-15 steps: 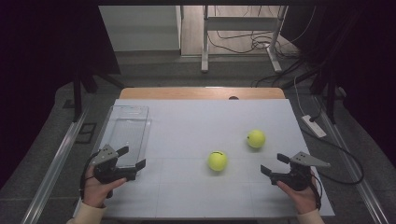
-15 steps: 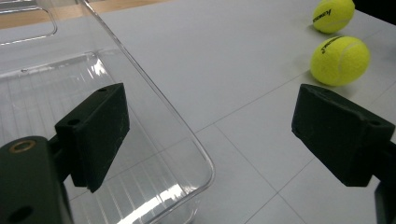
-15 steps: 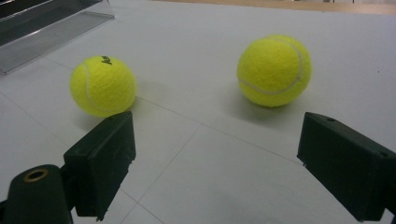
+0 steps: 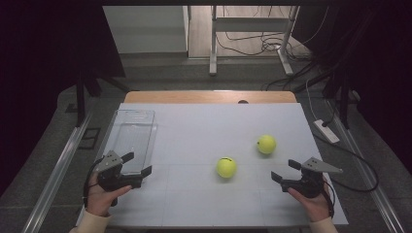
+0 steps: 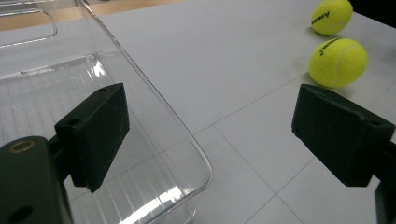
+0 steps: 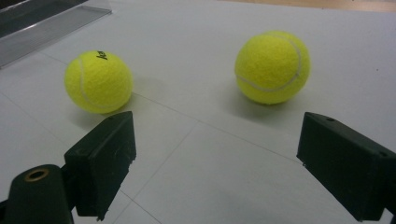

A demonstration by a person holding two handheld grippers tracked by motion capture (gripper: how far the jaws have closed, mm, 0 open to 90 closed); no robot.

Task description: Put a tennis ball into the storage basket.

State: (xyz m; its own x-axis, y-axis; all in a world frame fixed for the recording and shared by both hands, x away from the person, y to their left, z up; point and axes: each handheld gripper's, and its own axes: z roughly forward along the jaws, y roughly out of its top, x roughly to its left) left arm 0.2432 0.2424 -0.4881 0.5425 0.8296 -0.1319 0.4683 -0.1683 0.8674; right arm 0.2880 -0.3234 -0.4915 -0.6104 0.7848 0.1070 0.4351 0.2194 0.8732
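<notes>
Two yellow tennis balls lie on the white table top: one near the middle point(image 4: 226, 167), the other farther back and to its right point(image 4: 266, 144). My left gripper point(image 4: 138, 163) is open at the front left, next to the near end of a clear plastic bin point(image 4: 133, 130). In the left gripper view the bin's near corner point(image 5: 187, 140) lies between my open jaws point(image 5: 210, 126), with both balls point(image 5: 338, 62) point(image 5: 331, 16) far off. My right gripper point(image 4: 283, 170) is open at the front right. It faces the two balls point(image 6: 98, 81) point(image 6: 272, 66) from a short distance and holds nothing point(image 6: 215, 158).
The bin is empty and runs along the table's left side. The white mat point(image 4: 204, 131) ends at a wooden strip point(image 4: 209, 96) at the back. Table legs and cables stand on the floor beyond. A white power strip point(image 4: 326, 131) lies off the right edge.
</notes>
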